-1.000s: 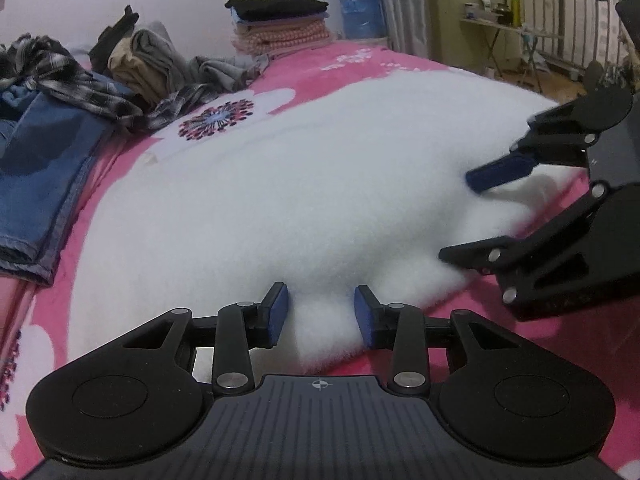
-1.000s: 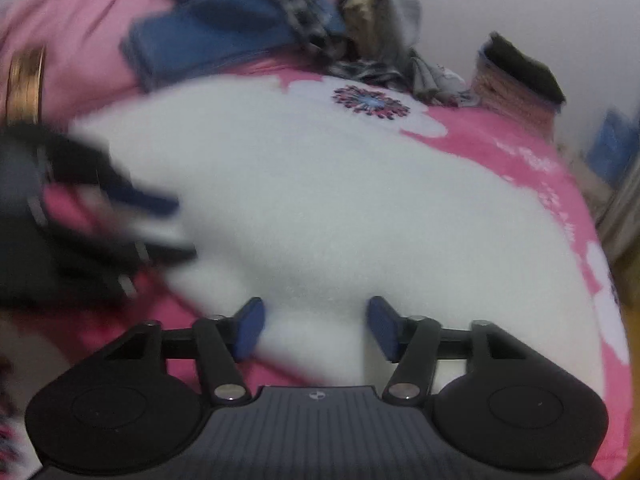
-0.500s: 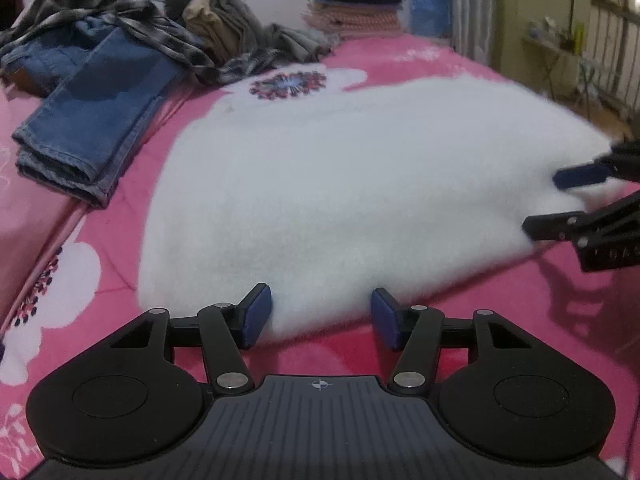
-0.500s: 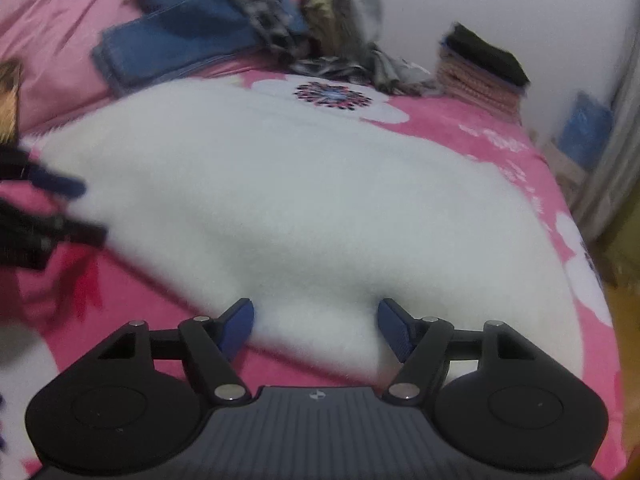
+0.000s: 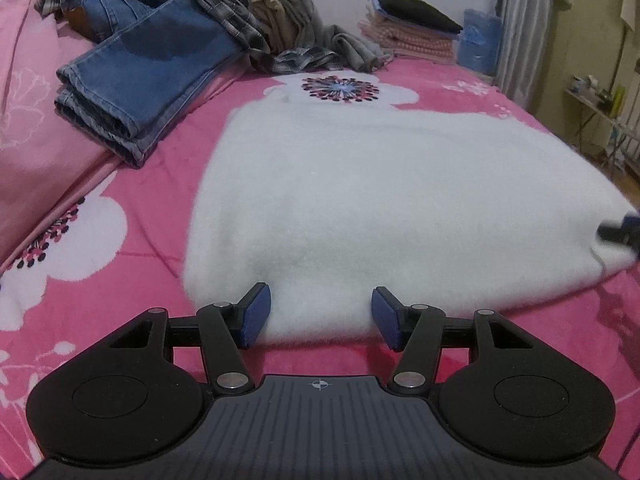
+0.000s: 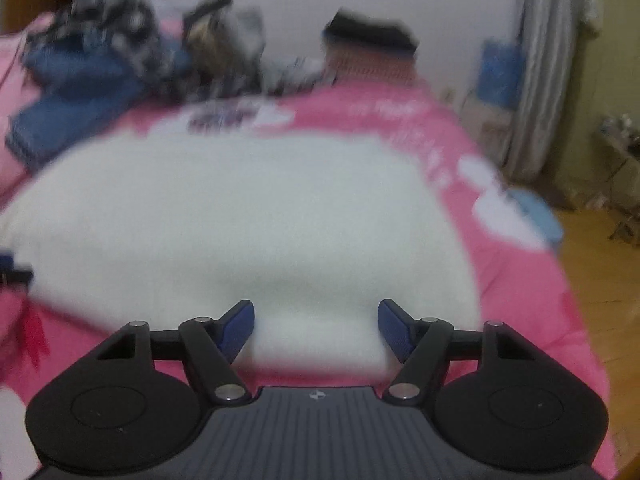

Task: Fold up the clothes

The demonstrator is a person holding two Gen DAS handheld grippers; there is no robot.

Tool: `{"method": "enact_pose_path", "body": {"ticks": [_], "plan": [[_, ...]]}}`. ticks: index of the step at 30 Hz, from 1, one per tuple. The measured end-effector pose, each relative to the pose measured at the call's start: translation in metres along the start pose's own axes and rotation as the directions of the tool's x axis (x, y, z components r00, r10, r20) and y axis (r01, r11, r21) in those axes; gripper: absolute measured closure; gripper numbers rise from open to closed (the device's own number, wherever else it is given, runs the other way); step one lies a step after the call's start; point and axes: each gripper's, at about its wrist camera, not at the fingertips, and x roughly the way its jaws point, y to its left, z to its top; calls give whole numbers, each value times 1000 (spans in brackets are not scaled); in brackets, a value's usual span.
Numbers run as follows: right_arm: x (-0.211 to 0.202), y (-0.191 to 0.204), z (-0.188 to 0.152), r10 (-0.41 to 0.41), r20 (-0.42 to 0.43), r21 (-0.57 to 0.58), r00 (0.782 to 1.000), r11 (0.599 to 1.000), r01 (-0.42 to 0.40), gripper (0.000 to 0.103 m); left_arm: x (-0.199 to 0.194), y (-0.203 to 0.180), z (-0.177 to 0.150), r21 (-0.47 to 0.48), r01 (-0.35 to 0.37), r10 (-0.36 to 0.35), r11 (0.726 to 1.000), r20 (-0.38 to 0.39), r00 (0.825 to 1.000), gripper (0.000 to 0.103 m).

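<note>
left gripper (image 5: pixel 320 314) — jaws apart, blue pads standing clear to either side of the near edge of the white fleece garment (image 5: pixel 392 200); nothing pinched, the cloth only shows in the gap between them.

right gripper (image 6: pixel 316 330) — jaws likewise spread wide, pads free; a folded lip of the same white garment (image 6: pixel 248 232) lies between them without being pressed. this view is smeared with blur. its dark tip also pokes in at the far right edge of the left view (image 5: pixel 624 232), at the garment's right side.

white fleece garment — laid flat in a broad folded slab across the middle of the bed, near hem toward both grippers.

pink bedspread (image 5: pixel 100 280) — white flower print, a dark-centred bloom just beyond the garment's far edge.

folded blue jeans (image 5: pixel 140 76) — far left, apart from the white piece.

heap of unfolded clothes (image 5: pixel 280 20) — plaid shirt, beige and grey items, behind the jeans by the wall.

stack of folded clothes (image 5: pixel 408 28) — pink patterned layers, a black piece on top, far right corner of the bed.

grey curtain (image 5: pixel 520 20) — beyond the stack.
</note>
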Motion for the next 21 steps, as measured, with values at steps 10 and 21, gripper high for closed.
{"method": "enact_pose_path", "body": {"ticks": [10, 21], "plan": [[30, -29, -22, 3, -72, 49, 997, 999, 0, 27, -1, 3, 0, -12, 8, -8, 1000, -8, 1000, 46], [20, -27, -28, -7, -72, 41, 997, 999, 9, 26, -1, 3, 1, -17, 11, -11, 1000, -14, 1000, 46]]}}
